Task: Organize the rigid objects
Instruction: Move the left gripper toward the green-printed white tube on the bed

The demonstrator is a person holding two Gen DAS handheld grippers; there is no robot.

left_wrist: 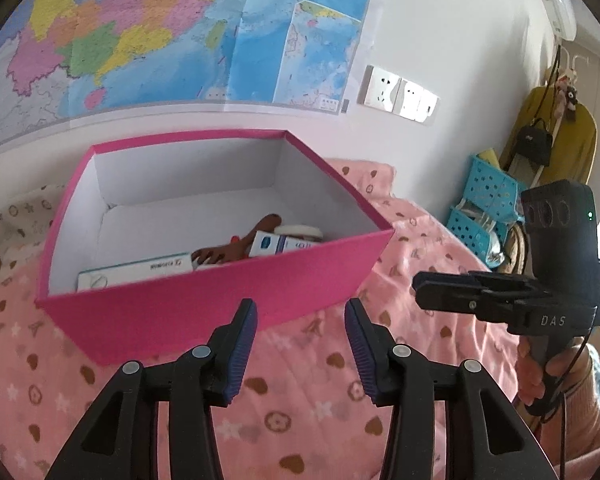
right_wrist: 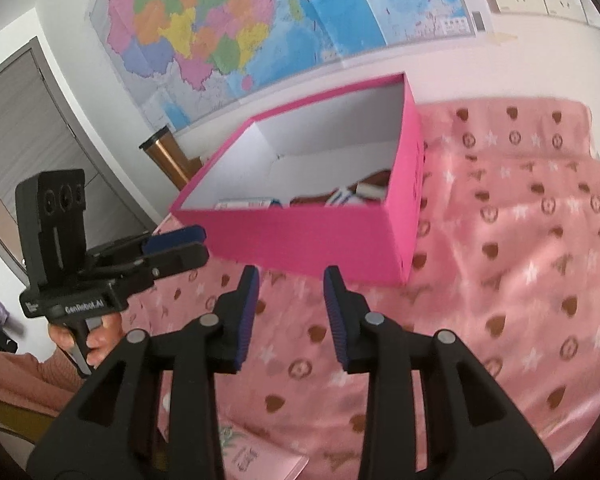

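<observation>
A: Starting at the left, from the left wrist: pink blanket (left_wrist: pixel 308 408) with brown hearts and white stars, then a magenta box (left_wrist: pixel 204 312) standing open on it, lid off.
B: Inside the magenta box?
A: White carton (left_wrist: pixel 140 272) with small print, unreadable; brown toy (left_wrist: pixel 236 246); blue-and-white carton (left_wrist: pixel 282 244), lettering too small to read.
B: Left gripper (left_wrist: pixel 301 312)?
A: Jaws spread, nothing between, just short of the box's near wall.
B: Further right?
A: Right gripper (left_wrist: pixel 420 292) seen side-on, "DAS" on its body; a hand (left_wrist: pixel 540 368) on the handle.
B: From the right wrist?
A: Left gripper's body at far left, marked "GenRobot.AI". Right gripper (right_wrist: pixel 291 280) parted, empty, near the box corner. Pink booklet (right_wrist: pixel 256 456) at bottom, writing illegible. Map (right_wrist: pixel 260 20) on the wall behind.
</observation>
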